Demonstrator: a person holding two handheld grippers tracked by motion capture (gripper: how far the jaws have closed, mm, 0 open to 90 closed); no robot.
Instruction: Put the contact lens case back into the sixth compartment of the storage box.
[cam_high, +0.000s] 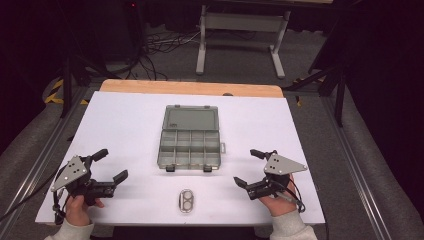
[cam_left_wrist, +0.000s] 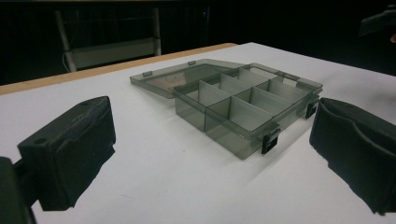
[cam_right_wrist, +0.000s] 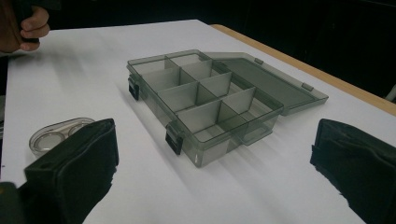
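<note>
Both tongs, left and right, hang released and empty. The small clear case sits on the desk between them, the open box just beyond. It's slick and low, so a pinch could squirt it away.

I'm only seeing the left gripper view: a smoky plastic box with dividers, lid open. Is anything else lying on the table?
Observer: Yes, a small clear oval case lies on the near side of the compartment box.
Operator: Is anyone holding it?
Observer: No. The right gripper rests to its right with jaws open, empty.
Operator: And the left one?
Observer: The left gripper sits open too, left of the case, touching nothing.
</note>
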